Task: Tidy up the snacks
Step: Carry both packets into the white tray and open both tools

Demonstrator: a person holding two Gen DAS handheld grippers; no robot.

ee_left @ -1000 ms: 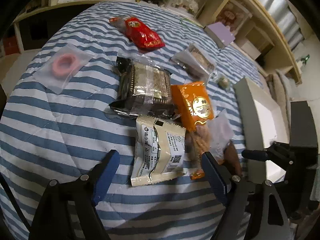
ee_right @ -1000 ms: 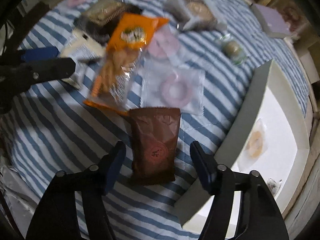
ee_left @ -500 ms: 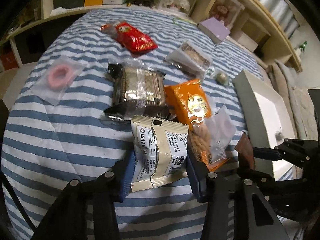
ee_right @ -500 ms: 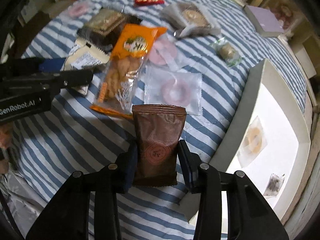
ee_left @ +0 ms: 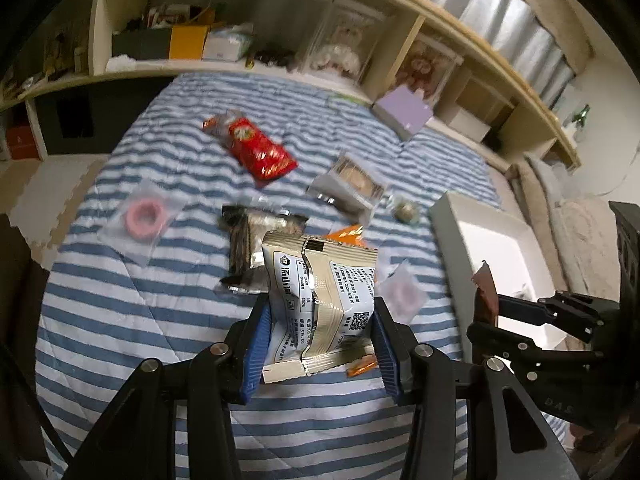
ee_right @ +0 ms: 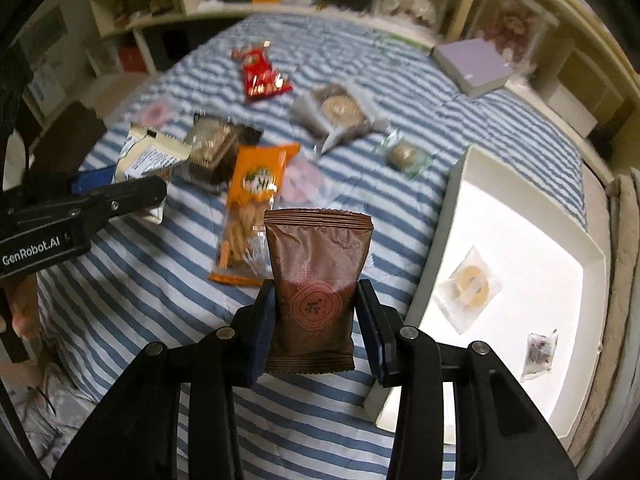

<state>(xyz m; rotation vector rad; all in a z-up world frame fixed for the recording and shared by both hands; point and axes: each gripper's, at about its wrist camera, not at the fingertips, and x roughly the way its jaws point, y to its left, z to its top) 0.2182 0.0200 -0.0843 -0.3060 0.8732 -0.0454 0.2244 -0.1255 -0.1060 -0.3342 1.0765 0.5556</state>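
My left gripper (ee_left: 318, 324) is shut on a beige snack packet (ee_left: 320, 296) and holds it up above the striped bed cover (ee_left: 140, 320). My right gripper (ee_right: 316, 320) is shut on a brown snack packet (ee_right: 316, 280), lifted above the cover beside the white box (ee_right: 452, 216). The white box also shows in the left wrist view (ee_left: 452, 232). The box holds two small wrapped snacks (ee_right: 470, 284). The right gripper with its brown packet (ee_left: 484, 296) shows at the right of the left wrist view.
On the cover lie a red packet (ee_left: 256, 152), an orange packet (ee_right: 252, 200), a dark biscuit tray (ee_left: 256, 248), a pink ring in a clear bag (ee_left: 144, 220), a clear wrapped cake (ee_right: 340, 110), a small round sweet (ee_right: 404, 156) and a purple box (ee_right: 472, 66). Shelves stand behind.
Both grippers closed on their packets and lifted them off the cover. The views now sit higher and tilt up toward the shelves.
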